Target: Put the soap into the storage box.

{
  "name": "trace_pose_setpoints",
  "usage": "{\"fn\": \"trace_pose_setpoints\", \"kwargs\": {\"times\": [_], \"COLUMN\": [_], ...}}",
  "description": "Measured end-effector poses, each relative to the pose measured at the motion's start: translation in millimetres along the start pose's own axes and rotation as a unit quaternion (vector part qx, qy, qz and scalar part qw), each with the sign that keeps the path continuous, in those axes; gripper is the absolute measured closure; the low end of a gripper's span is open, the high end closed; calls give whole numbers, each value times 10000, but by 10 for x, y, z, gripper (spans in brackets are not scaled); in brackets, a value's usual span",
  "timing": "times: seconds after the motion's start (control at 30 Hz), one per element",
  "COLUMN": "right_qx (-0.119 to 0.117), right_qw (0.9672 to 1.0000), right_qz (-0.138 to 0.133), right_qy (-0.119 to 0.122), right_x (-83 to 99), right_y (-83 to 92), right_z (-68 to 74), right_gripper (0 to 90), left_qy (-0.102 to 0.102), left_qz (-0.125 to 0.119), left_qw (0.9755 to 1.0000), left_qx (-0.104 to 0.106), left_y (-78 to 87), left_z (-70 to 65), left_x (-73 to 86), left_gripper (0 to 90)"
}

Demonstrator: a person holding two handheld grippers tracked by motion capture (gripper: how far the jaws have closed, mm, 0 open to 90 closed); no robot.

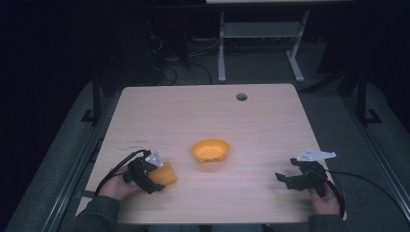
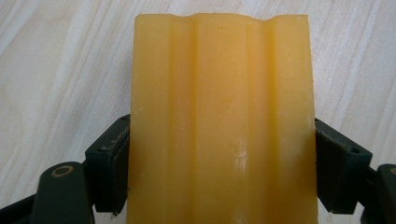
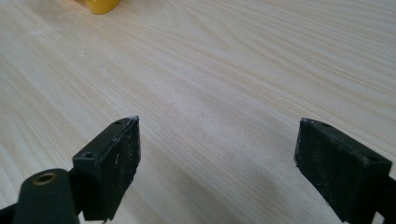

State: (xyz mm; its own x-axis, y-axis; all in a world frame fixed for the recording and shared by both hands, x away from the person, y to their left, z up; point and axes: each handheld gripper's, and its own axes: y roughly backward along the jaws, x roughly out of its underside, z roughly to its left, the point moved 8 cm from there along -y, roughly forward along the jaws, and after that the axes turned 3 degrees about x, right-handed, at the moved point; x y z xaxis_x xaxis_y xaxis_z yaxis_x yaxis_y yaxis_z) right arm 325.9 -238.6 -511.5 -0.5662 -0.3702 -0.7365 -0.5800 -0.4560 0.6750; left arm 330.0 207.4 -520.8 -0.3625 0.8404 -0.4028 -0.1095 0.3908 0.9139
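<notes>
Left gripper [image 1: 155, 175]: clenched on the ribbed yellow waxy soap bar [image 2: 219, 121], lower left of frame.
Right gripper [image 3: 217, 163]: released, idle.
Advice: carry level toward the orange perforated plastic dish [image 1: 211, 150], mid-frame.

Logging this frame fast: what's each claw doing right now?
Left claw: closed on the orange block.
Right claw: open, holding nothing, above the table.
</notes>
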Motion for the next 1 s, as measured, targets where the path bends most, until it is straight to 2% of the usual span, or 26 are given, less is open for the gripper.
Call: {"fn": "trace_pose_setpoints", "kwargs": {"times": [0.7, 0.87, 1.0], "right_qx": [-3, 1, 9], "right_qw": [10000, 10000, 10000], "right_qz": [-18, -52, -89], "right_qy": [-11, -19, -13], "right_x": [-3, -11, -11], "right_y": [8, 21, 34], "right_z": [-1, 6, 4], "right_gripper": [140, 140, 140], "left_qy": [-136, -246, -314], "left_qz": [7, -94, -221], "left_qw": [9999, 9997, 9993], "left_qx": [-19, 26, -29], "left_y": [31, 100, 177], "left_z": [-38, -90, -106], "left_x": [-24, -81, -161], "left_gripper": [207, 208, 208]}}
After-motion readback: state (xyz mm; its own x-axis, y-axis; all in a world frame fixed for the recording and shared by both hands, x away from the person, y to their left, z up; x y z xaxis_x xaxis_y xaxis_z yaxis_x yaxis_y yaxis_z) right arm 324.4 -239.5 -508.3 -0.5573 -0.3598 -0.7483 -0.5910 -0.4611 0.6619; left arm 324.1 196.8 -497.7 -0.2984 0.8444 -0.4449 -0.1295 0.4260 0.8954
